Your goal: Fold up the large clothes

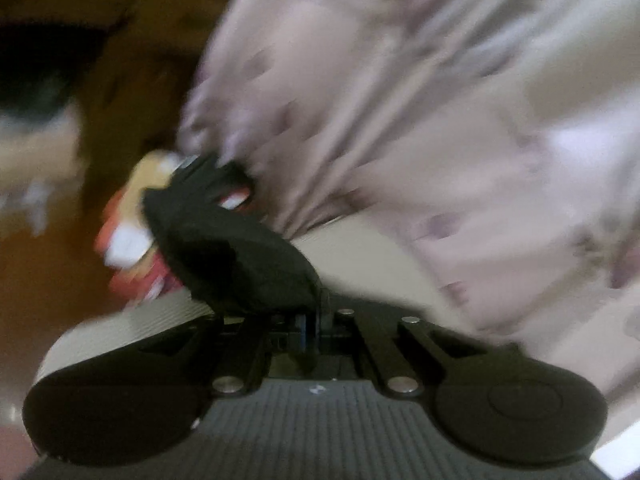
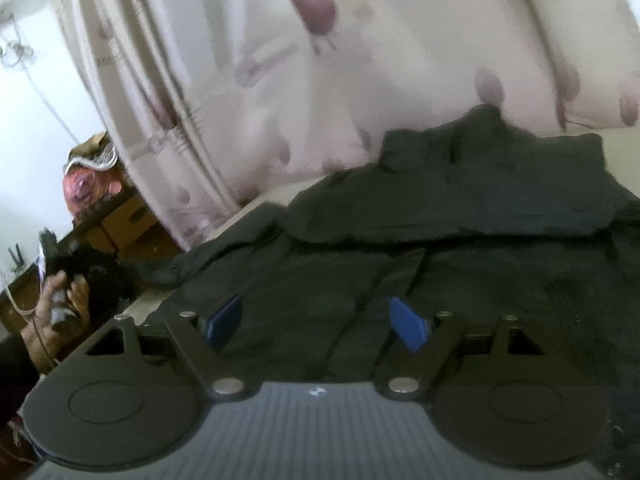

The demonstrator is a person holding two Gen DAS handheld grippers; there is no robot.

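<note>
A large black garment (image 2: 460,208) lies spread on a pale surface, its far part folded over in a thick band. Just above it hovers my right gripper (image 2: 316,322), open, its blue pads (image 2: 408,324) wide apart with only flat cloth beneath them. In the blurred left wrist view my left gripper (image 1: 310,330) is shut on a bunched end of the black garment (image 1: 232,248), which rises up and to the left from the jaws. At the left edge of the right wrist view, a hand (image 2: 60,292) holds that gripper with dark cloth (image 2: 100,276) trailing from it.
A pale pink patterned fabric (image 2: 280,80) hangs close behind the garment and fills the right of the left view (image 1: 400,100). A cardboard box (image 2: 128,220) and a pink bag (image 2: 88,188) stand at the left. A red and yellow packet (image 1: 132,232) lies beyond the white surface (image 1: 360,248).
</note>
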